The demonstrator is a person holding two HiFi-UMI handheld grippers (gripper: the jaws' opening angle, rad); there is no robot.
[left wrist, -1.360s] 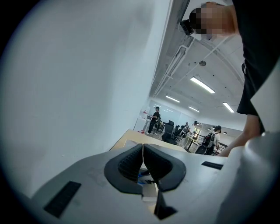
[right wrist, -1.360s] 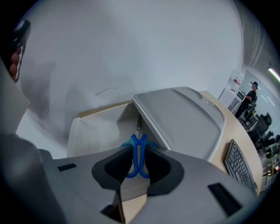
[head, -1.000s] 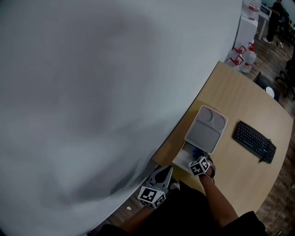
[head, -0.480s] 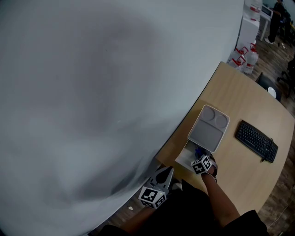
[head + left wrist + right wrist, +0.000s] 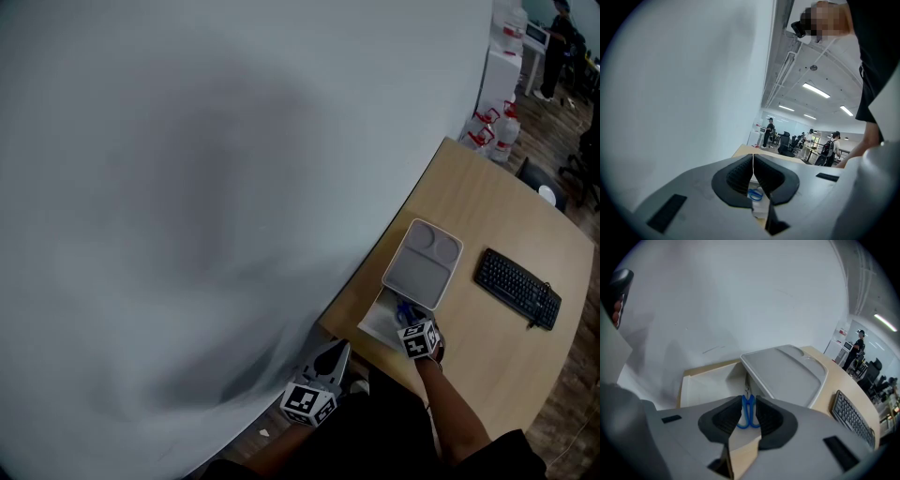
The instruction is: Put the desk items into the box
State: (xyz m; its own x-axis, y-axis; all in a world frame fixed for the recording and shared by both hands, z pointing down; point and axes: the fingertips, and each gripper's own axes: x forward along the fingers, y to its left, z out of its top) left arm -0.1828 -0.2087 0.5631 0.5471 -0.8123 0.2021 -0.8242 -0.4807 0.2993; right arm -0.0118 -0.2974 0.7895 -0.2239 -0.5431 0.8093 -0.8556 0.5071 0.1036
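Evidently the right gripper pinches the blue-handled scissors by their loops just above the open white box, blades aimed at the grey tray across the box's far end. They look light, stiff and slick with sharp tips, so the loops suit best. Near the box, the left gripper has its jaws pressed together, empty.

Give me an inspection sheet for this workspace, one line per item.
Surface: wooden desk, set against a white wall.
Job's things: white box, grey lid lying partly over it; blue scissors over the box.
Clutter: black keyboard.
Grippers: right gripper closed on the scissors' handles; left gripper shut, empty, off the desk's near edge.
Cables: nothing seen.
Surroundings: water bottles on the floor; person standing at the far end.
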